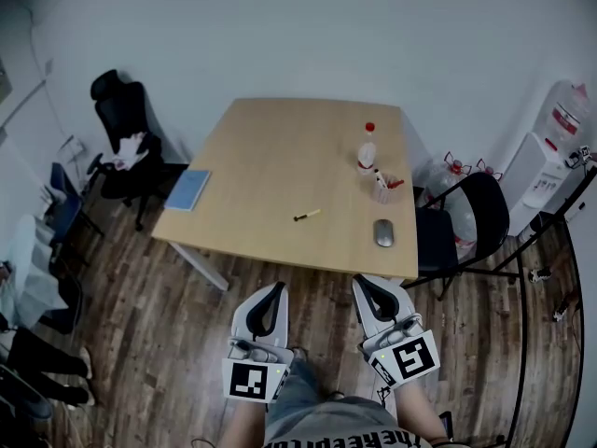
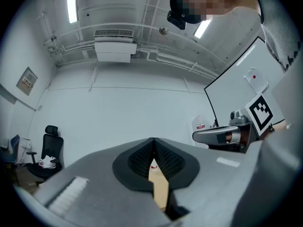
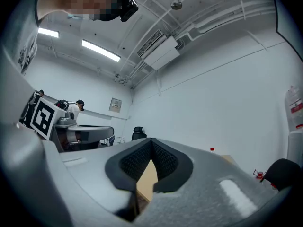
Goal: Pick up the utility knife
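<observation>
The utility knife [image 1: 307,216], small, yellow and black, lies near the middle of the wooden table [image 1: 270,175]. My left gripper [image 1: 277,288] and right gripper [image 1: 366,280] hover side by side short of the table's near edge, well back from the knife. Both point at the table. In the left gripper view the left gripper's [image 2: 154,141] dark pads meet at the tip with nothing between them. In the right gripper view the right gripper [image 3: 151,141] is likewise shut and empty. A strip of tabletop shows through the gap below each tip.
On the table's right side stand a red-capped bottle [image 1: 367,148], a cup of pens [image 1: 382,187] and a grey mouse [image 1: 383,232]. A blue notebook [image 1: 188,189] lies at its left edge. A black folding chair [image 1: 466,222] stands to the right, an office chair [image 1: 126,129] to the left.
</observation>
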Action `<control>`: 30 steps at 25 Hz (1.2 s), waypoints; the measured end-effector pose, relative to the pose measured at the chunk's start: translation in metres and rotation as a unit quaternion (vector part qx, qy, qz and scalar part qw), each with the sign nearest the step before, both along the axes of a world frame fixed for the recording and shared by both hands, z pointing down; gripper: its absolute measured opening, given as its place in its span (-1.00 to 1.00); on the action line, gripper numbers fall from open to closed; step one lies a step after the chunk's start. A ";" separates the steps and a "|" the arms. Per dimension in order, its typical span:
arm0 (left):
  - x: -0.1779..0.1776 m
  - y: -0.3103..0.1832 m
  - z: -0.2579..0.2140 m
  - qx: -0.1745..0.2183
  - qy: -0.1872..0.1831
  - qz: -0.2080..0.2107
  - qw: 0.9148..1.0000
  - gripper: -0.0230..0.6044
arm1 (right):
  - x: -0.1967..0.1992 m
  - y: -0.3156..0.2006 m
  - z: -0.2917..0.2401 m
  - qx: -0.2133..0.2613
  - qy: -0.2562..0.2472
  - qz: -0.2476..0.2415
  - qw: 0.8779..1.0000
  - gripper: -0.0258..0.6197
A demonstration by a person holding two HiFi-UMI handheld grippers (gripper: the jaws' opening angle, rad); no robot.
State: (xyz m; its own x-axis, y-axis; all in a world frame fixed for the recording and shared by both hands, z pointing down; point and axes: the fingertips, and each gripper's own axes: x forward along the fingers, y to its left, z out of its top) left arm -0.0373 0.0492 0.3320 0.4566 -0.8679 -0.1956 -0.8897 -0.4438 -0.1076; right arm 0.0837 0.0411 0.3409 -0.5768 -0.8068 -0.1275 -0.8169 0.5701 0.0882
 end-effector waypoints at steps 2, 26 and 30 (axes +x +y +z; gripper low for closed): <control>-0.005 -0.015 0.000 -0.003 0.001 0.005 1.000 -0.86 | -0.005 -0.014 0.000 -0.002 0.000 0.005 1.000 -0.91; -0.067 -0.155 0.008 -0.020 -0.002 0.083 0.996 -0.86 | -0.062 -0.134 0.004 -0.016 0.004 0.092 0.996 -0.91; -0.071 -0.164 0.012 -0.021 0.005 0.097 0.995 -0.86 | -0.064 -0.139 0.005 -0.015 0.004 0.108 0.994 -0.91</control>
